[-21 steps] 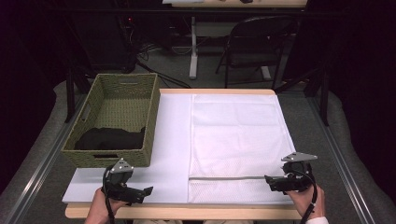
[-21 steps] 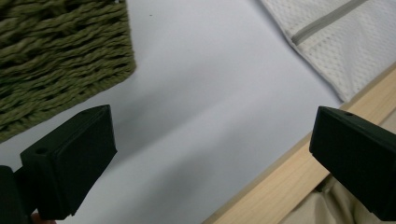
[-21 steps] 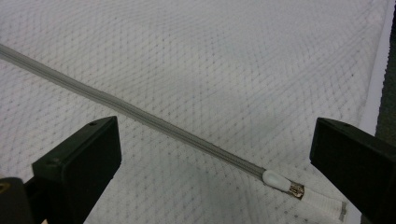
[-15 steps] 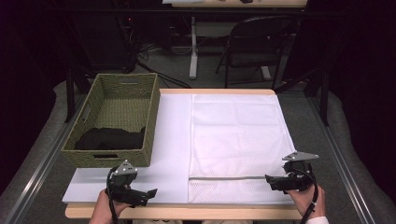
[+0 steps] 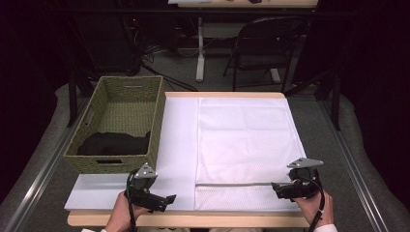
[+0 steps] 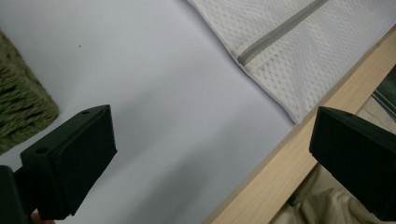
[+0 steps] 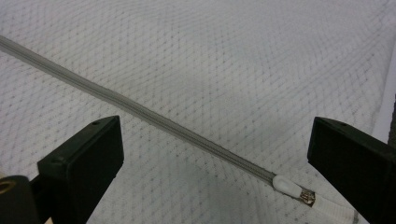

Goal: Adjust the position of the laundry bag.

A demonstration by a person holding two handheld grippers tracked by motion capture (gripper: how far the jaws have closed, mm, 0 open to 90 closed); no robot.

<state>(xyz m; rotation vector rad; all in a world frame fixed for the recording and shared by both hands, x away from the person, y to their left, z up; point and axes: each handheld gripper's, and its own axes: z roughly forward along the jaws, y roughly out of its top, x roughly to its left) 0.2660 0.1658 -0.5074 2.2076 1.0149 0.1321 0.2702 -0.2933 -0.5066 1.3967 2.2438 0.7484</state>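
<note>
A white mesh laundry bag [image 5: 246, 140] lies flat on the table, and a grey zipper [image 5: 237, 184] runs across its near end. At the near left, my left gripper [image 5: 167, 199] hovers open over the white mat [image 5: 179, 145], pointing right toward the bag. Its jaws [image 6: 210, 135] stand wide apart with nothing between them, and the bag's corner [image 6: 299, 51] lies ahead. My right gripper [image 5: 276, 187] is open at the zipper's right end. Between its jaws [image 7: 215, 144] run the zipper [image 7: 140, 112] and the white zipper pull [image 7: 292, 187], and the jaws touch neither.
A green woven basket [image 5: 121, 121] stands at the left on the mat, with a dark garment [image 5: 113, 143] inside. The wooden table edge [image 6: 289, 158] runs close by the left gripper. A folding chair [image 5: 261, 48] and table legs stand beyond the far edge.
My left gripper has shifted a little to the right along the near edge, toward the bag. The right gripper has stayed where it was.
</note>
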